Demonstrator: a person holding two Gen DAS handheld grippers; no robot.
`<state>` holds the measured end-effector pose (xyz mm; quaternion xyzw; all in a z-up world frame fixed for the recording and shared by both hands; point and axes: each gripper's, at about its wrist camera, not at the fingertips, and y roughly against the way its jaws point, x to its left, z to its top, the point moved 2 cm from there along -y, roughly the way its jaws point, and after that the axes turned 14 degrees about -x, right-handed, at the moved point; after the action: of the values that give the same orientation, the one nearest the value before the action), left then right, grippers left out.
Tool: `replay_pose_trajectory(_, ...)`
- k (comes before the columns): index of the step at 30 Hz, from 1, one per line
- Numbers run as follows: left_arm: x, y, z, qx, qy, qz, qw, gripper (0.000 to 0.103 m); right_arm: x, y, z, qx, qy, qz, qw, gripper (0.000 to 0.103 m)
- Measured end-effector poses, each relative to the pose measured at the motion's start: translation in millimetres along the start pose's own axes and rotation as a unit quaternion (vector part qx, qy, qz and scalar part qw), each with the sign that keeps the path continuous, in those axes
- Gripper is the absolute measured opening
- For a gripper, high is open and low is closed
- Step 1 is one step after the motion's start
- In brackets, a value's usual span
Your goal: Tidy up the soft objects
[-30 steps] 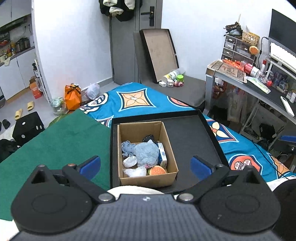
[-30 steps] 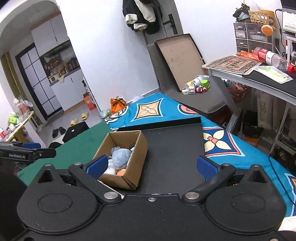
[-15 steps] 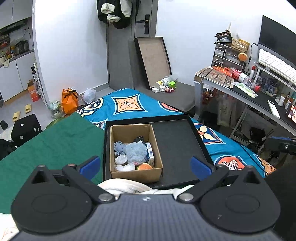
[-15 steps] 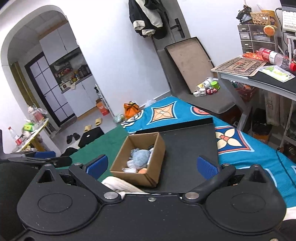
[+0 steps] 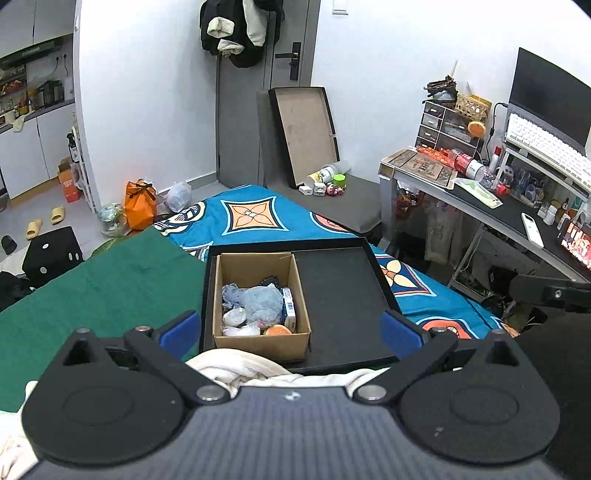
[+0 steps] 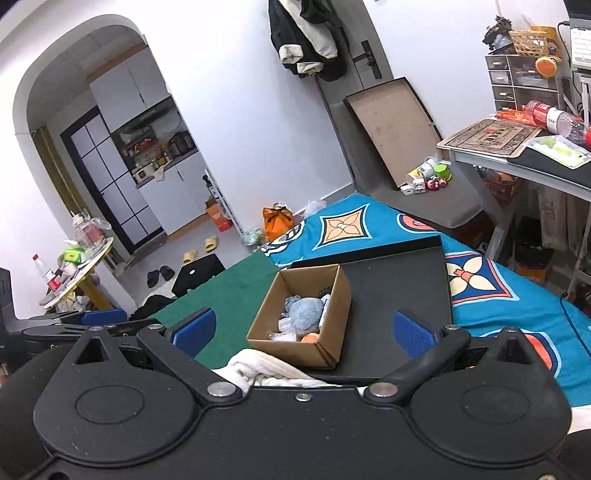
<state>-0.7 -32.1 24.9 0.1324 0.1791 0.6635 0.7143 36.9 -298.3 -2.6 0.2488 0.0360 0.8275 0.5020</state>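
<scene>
Both claws, left (image 5: 290, 328) and right (image 6: 301, 330), are held apart and carry nothing. Soft objects (image 5: 260, 304) are piled in the cardboard box (image 5: 258, 345) at frame centre, on the black tray (image 5: 343, 288). Sorting-out or finished packing: stage is not settled.

A lived-in home, a bedroom that doubles as a study: a bed (image 5: 255, 218) under a patterned blue cover, a jacket (image 5: 236, 29) hung on the door (image 5: 258, 110), slippers (image 6: 201, 249) on the floor, a cluttered desk (image 5: 480, 195) with keyboard (image 5: 543, 151) and monitor (image 5: 550, 103), and past an arch (image 6: 74, 48) a kitchen with white cabinets (image 6: 129, 88).
</scene>
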Motion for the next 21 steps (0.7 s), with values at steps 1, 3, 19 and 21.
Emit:
replay_pose_trajectory(1,-0.5,1.5,0.1,0.000,0.001,0.001,1.0000,0.103,0.8,-0.3,-0.2,0.002,-0.001,0.001,1.000,0.103)
replay_pose_trajectory(3,-1.3,3.4,0.3,0.000,0.004,0.003,1.0000,0.103,2.8,-0.8,-0.4,0.008,-0.001,-0.001,1.000,0.103)
replay_pose_trajectory(19,-9.4,2.3,5.8,0.009,0.031,0.005,0.9995,0.103,11.9,2.0,7.0,0.037,0.029,-0.024,0.999,0.103)
replay_pose_trajectory(21,-9.7,2.3,6.2,0.009,0.031,0.004,0.9995,0.103,12.8,2.0,7.4,0.037,0.031,-0.024,0.999,0.103)
